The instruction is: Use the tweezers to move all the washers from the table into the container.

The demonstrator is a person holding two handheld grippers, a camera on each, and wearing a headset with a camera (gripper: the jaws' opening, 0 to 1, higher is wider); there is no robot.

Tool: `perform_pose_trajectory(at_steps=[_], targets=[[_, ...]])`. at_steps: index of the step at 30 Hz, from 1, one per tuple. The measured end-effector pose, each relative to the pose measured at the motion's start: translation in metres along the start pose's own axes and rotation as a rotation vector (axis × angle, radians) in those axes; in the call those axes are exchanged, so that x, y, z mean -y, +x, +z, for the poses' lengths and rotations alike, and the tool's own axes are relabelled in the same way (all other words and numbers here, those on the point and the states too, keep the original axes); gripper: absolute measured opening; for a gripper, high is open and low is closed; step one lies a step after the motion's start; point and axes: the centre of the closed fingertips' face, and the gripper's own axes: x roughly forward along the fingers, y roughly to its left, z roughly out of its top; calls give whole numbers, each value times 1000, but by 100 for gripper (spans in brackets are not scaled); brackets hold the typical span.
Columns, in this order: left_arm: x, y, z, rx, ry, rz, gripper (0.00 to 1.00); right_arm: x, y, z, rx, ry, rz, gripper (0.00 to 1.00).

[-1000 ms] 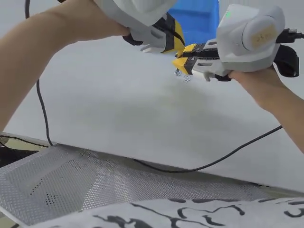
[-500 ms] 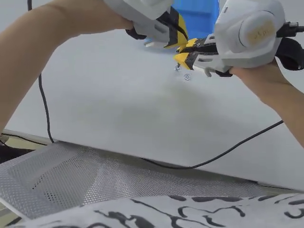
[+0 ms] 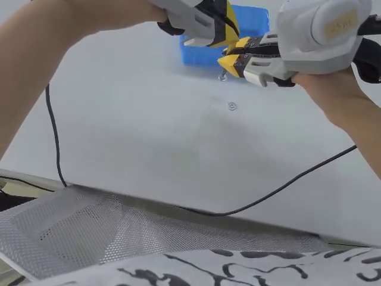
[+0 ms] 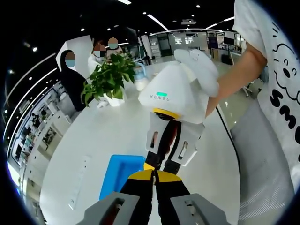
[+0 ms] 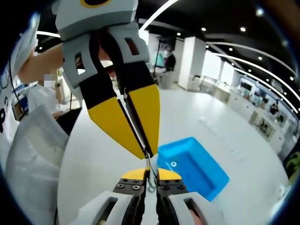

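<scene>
Meeting tip to tip above the white table [image 3: 149, 131], the left gripper [image 5: 148, 152] and the right gripper [image 5: 149, 174] are both clenched. The left one's yellow fingers [image 5: 112, 122] pinch the thin tweezers [image 5: 136, 126], whose lower end runs on between the right one's pressed-together tips. Just beneath those tips a small washer [image 3: 223, 76] sits at the tweezers' end; whether it touches the table I cannot tell. A loose washer [image 3: 232, 106] lies flat on the table, below the fingers and nearer the person. Beyond the fingertips stands the blue container [image 5: 206, 180], with a stored washer [image 5: 173, 164] already inside it.
</scene>
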Motion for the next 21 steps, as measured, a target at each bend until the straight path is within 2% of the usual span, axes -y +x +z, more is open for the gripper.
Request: perform_pose_trajectory(at_steps=[5,8,11,19,21], targets=[[-3,-6,8,3,13,12,0,6,-3,9,9,-14,-12,3],[-9,-7,8,4,13,16,0,10,-4,14,14,-25,-19,3],[-24,-8,4,5,30,30,0,16,-1,16,19,-35,-25,3],[-45,-9,-1,0,56,61,0,38,5,24,35,-53,-52,3],[-54,-7,-5,-2,57,64,0,41,7,25,37,-53,-56,3]])
